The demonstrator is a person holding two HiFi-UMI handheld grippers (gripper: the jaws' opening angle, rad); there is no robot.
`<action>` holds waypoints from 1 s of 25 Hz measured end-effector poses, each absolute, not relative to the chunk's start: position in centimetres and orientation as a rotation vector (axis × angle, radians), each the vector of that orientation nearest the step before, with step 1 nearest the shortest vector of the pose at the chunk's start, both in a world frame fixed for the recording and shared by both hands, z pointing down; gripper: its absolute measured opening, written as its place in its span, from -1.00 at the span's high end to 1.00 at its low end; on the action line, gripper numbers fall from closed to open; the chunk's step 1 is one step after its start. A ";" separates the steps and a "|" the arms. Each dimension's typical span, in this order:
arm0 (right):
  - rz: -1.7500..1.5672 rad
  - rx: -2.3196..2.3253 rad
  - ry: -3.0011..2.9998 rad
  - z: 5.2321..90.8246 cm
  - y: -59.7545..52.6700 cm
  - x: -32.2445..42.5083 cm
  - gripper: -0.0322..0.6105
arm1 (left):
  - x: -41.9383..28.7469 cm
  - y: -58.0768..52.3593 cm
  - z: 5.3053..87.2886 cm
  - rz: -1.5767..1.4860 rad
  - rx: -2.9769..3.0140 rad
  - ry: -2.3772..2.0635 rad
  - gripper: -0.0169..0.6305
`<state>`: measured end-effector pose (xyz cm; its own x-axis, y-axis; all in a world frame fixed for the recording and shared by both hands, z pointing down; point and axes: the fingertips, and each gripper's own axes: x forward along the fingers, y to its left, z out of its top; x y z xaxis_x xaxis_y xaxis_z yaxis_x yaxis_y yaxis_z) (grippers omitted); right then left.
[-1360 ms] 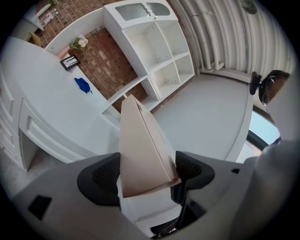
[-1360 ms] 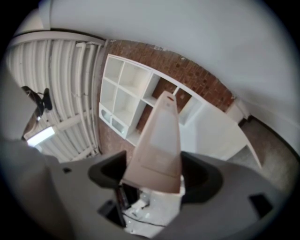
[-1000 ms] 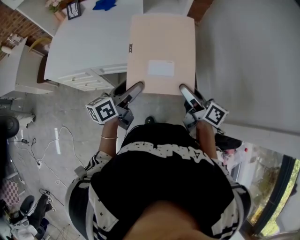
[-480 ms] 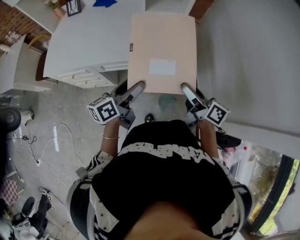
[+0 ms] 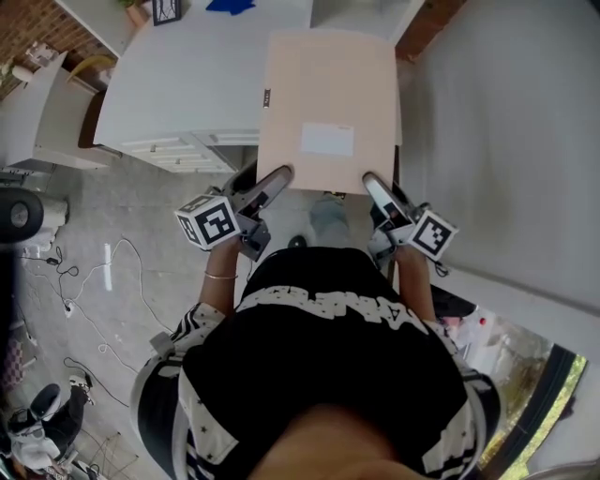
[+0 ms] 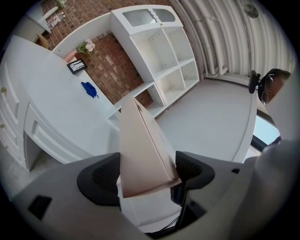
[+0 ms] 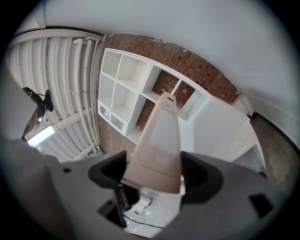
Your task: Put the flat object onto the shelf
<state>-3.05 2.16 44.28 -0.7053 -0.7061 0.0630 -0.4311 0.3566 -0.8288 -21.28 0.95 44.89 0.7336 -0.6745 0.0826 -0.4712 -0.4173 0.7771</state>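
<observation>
Head view: the person holds a flat beige box (image 5: 328, 94) out in front of the body, in the air, and it lies nearly level. A white label (image 5: 327, 139) is on its top face, close to the near edge. The left gripper (image 5: 278, 176) is clenched on the near left corner of the box and the right gripper (image 5: 372, 183) on the near right corner, so the box reaches away from both grippers. In this view the far part of the box covers the right end of the white bench (image 5: 178, 84). The bench has drawer fronts (image 5: 183, 152) on its near side and a small blue thing (image 5: 230, 6) at its far edge. A grey floor (image 5: 131, 272) is below.

Left gripper view: both jaws are closed on the near edge of the box (image 6: 143, 150), which stands on its edge between them and runs forward. Beyond it is a white shelf unit (image 6: 161, 51) with open compartments against a brick wall (image 6: 112, 61). The bench (image 6: 42, 98) is at the left.

Right gripper view: the jaws grasp the box (image 7: 159, 145) in the same way, and its far end points to the shelf unit (image 7: 126, 89).
</observation>
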 end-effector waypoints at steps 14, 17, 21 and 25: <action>-1.298 -1.019 2.289 44.9 -3.1 0.8 -0.23 | -17.2 -4.7 45.1 -0.260 2.086 -0.846 -0.22; -1.317 -1.015 2.274 45.4 -3.8 1.8 -0.23 | -16.3 -5.6 45.4 -0.245 2.088 -0.847 -0.22; -1.326 -1.014 2.269 45.9 -5.8 2.6 -0.23 | -15.5 -7.6 46.0 -0.231 2.081 -0.848 -0.22; -1.330 -1.002 2.262 46.3 -8.0 2.7 -0.23 | -15.4 -9.5 46.7 -0.222 2.065 -0.853 -0.22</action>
